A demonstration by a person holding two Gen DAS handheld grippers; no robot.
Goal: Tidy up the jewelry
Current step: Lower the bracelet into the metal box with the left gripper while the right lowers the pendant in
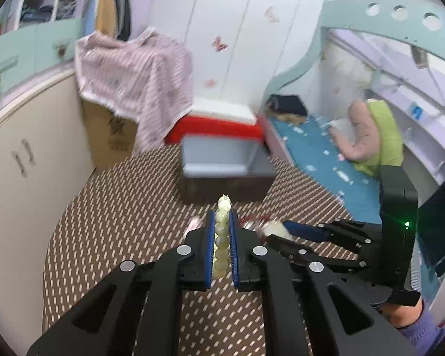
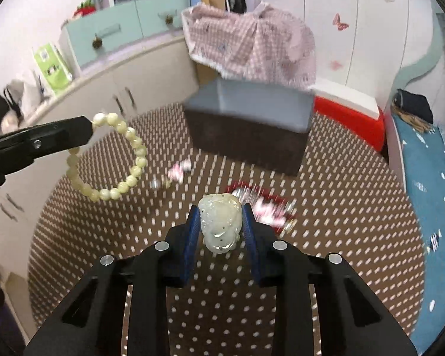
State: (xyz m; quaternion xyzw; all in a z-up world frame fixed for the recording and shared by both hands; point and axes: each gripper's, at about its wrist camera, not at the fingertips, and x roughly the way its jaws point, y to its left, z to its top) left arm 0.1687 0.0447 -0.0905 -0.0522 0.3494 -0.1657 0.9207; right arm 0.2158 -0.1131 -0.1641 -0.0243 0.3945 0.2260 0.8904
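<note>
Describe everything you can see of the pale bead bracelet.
The bead bracelet is a closed ring of round, glossy, cream-yellow beads, looking like polished stone or shell. It hangs in the air above the brown patterned mat, touching nothing below. The left hand-held gripper is shut on one stretch, its blue pads pressing a row of beads; the rest dangles freely as a loop.

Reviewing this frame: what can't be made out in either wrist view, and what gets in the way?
- Small pink, red and silvery pieces on the patterned mat: motion blur smears them in both views; their kind is unclear.
- Inside of the grey box: both views are too low to show its floor.
- Bead bracelet: in the left wrist view, the left gripper hides most of the loop.
- Pale carved pendant: its underside is hidden between the right gripper pads.
</note>
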